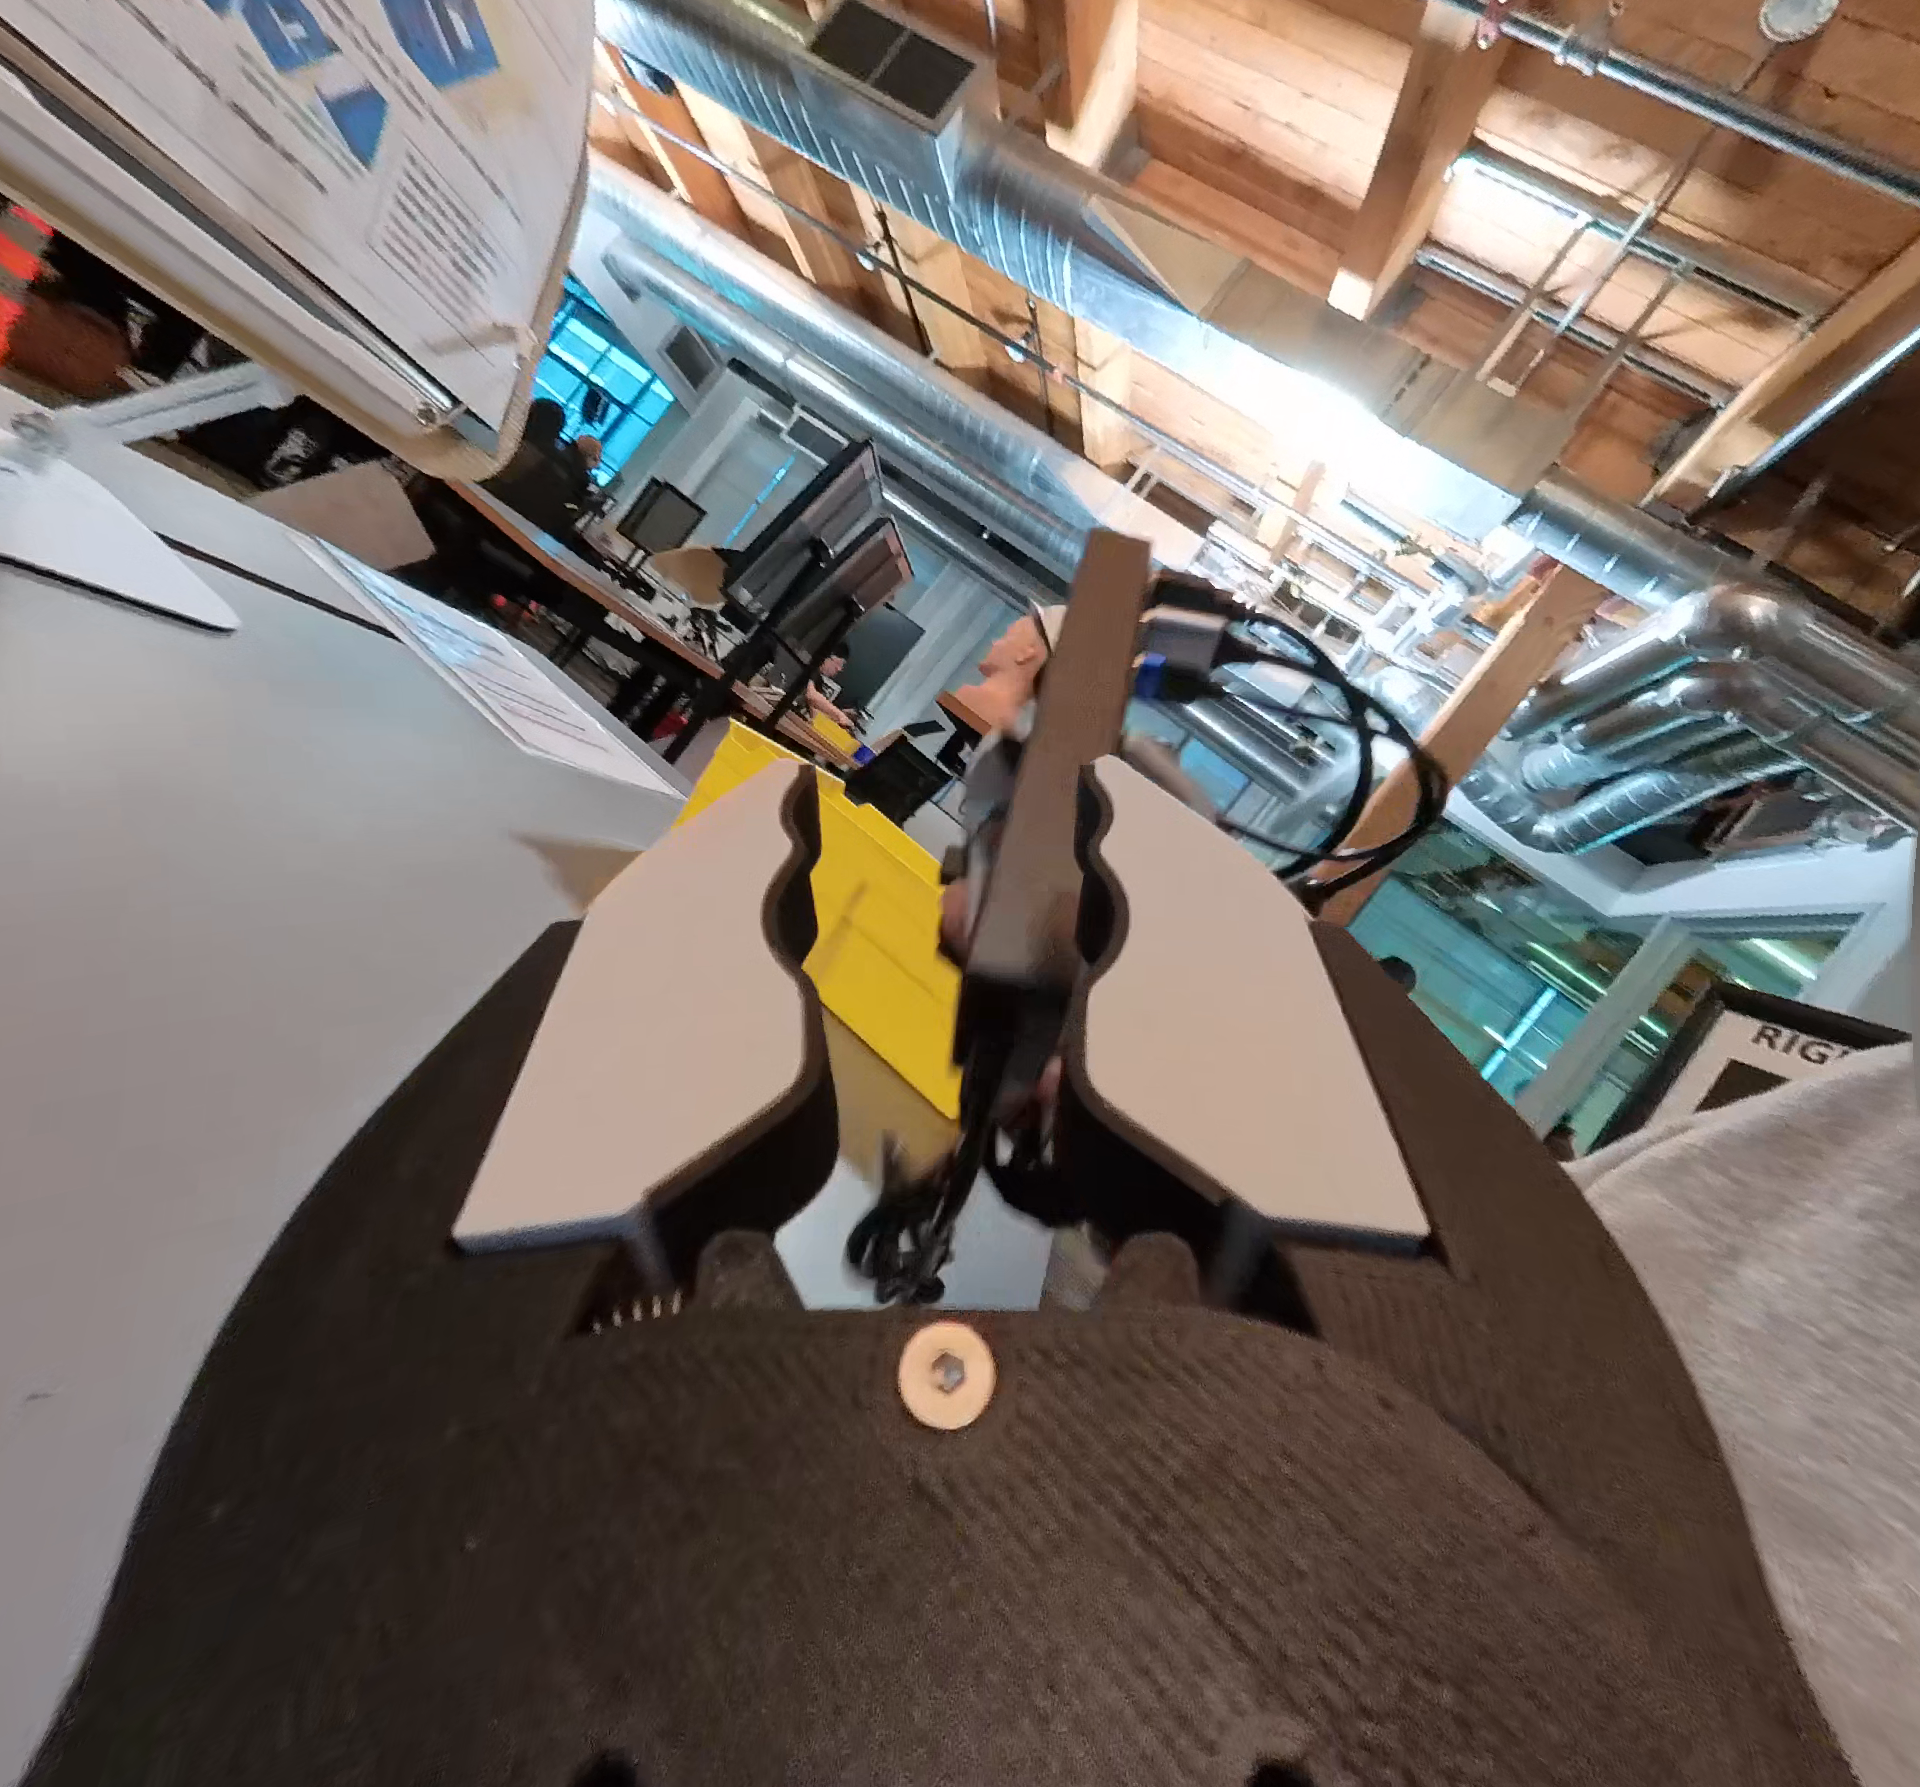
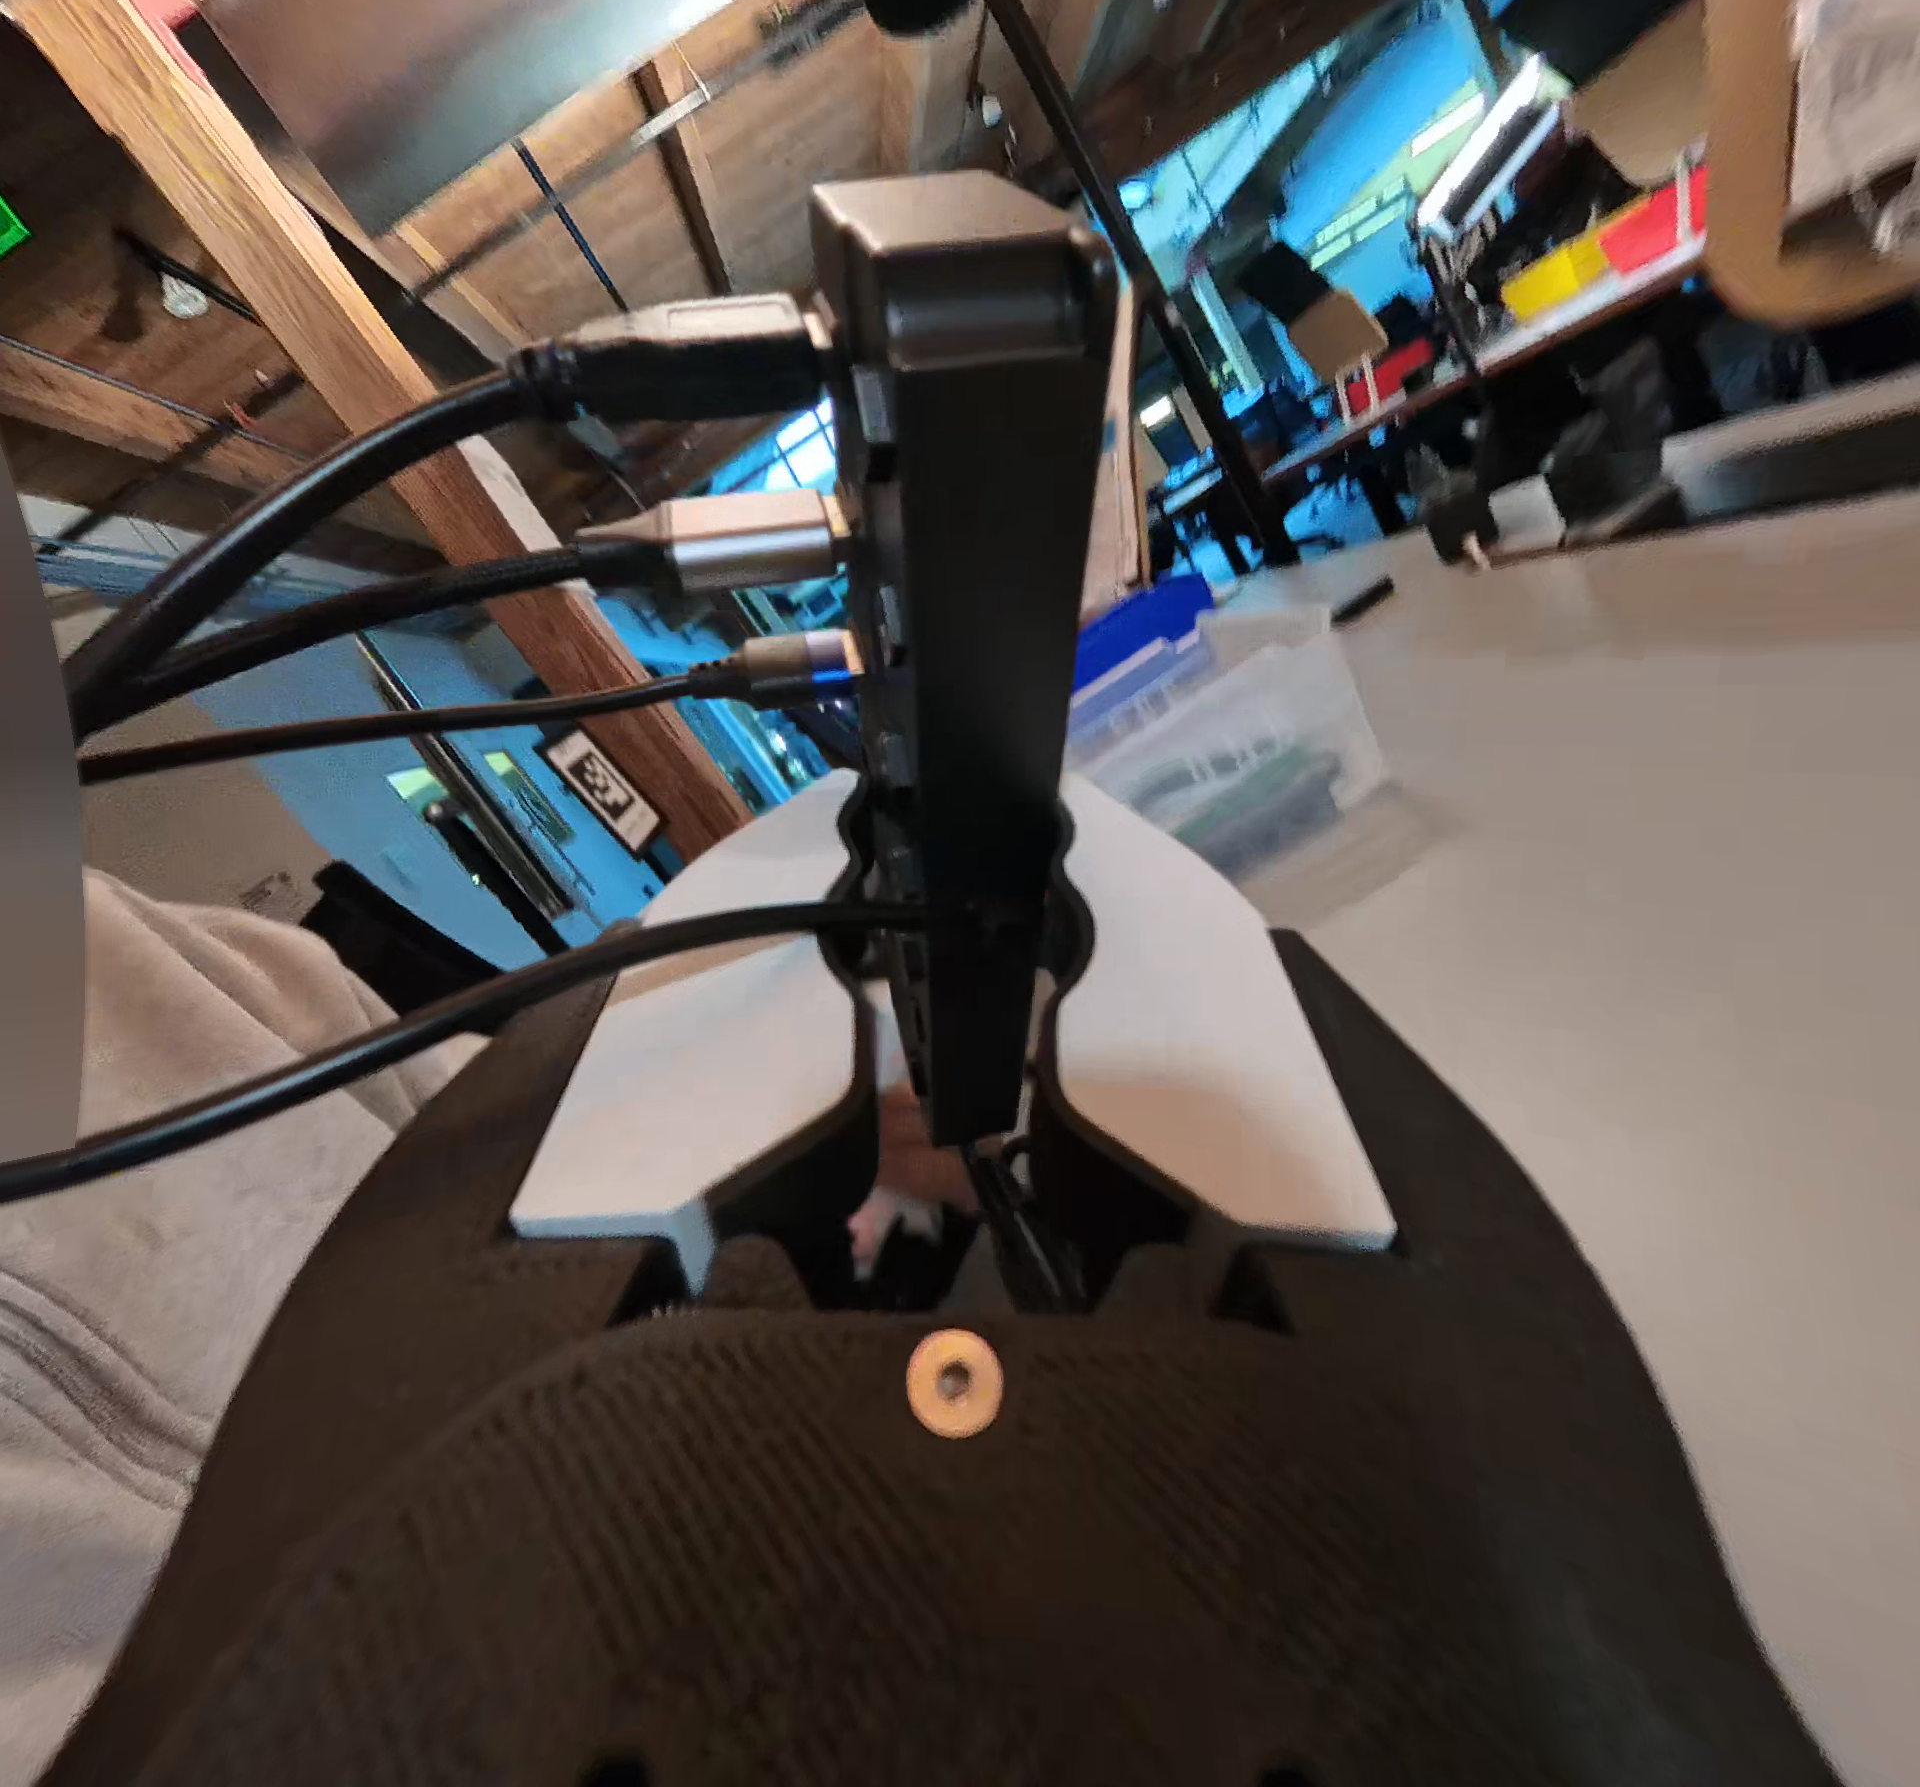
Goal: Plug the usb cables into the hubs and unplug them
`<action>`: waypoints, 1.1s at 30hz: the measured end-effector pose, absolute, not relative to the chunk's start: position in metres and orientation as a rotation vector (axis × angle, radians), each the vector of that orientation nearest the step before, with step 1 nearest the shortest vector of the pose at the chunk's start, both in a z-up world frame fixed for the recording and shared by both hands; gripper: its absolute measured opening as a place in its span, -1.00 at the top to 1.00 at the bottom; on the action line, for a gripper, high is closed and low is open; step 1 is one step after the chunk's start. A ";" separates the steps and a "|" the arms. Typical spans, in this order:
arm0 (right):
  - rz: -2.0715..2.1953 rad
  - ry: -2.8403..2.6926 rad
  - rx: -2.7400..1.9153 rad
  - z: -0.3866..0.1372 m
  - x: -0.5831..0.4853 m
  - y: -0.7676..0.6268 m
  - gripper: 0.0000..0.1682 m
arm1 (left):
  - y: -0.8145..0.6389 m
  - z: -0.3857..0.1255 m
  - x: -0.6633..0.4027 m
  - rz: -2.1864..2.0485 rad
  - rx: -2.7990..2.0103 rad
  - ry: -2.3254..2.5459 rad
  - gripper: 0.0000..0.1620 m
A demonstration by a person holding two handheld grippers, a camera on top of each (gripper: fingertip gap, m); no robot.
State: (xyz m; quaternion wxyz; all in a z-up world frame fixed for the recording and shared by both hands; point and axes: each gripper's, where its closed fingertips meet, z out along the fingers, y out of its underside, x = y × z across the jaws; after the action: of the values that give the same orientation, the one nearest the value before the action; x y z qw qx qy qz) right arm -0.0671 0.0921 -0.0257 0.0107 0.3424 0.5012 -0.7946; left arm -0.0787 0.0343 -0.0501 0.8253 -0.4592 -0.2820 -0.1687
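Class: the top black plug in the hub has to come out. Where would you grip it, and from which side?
Grip the top black plug on its flat-sided body, not its cable. Come from the left in the right wrist view, where it sticks straight out of the hub, which the right gripper holds upright. Pull straight out.

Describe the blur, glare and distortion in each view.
Left wrist view: fisheye bends the ceiling ducts; window glare blows out; the poster smears; the hub is fairly sharp. Right wrist view: the hub and plugs are sharp; the background streaks.
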 end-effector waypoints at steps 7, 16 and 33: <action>-2.850 1.297 1.019 0.107 -0.088 0.192 0.65 | 0.042 -0.058 -0.075 -0.428 -0.999 -0.616 0.43; -2.996 1.320 1.408 0.149 -0.138 0.369 0.65 | 0.049 -0.063 -0.070 -0.431 -1.041 -0.599 0.44; -2.103 2.730 1.767 -0.006 -0.152 0.493 0.69 | 0.058 -0.075 -0.067 -0.440 -1.096 -0.594 0.45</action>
State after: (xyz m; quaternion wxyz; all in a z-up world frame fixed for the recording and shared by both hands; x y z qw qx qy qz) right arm -0.1515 0.4933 -0.0056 -0.3574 0.4261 0.6584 -0.5072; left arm -0.0668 0.0585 -0.0749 0.7893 -0.5091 -0.2757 -0.2044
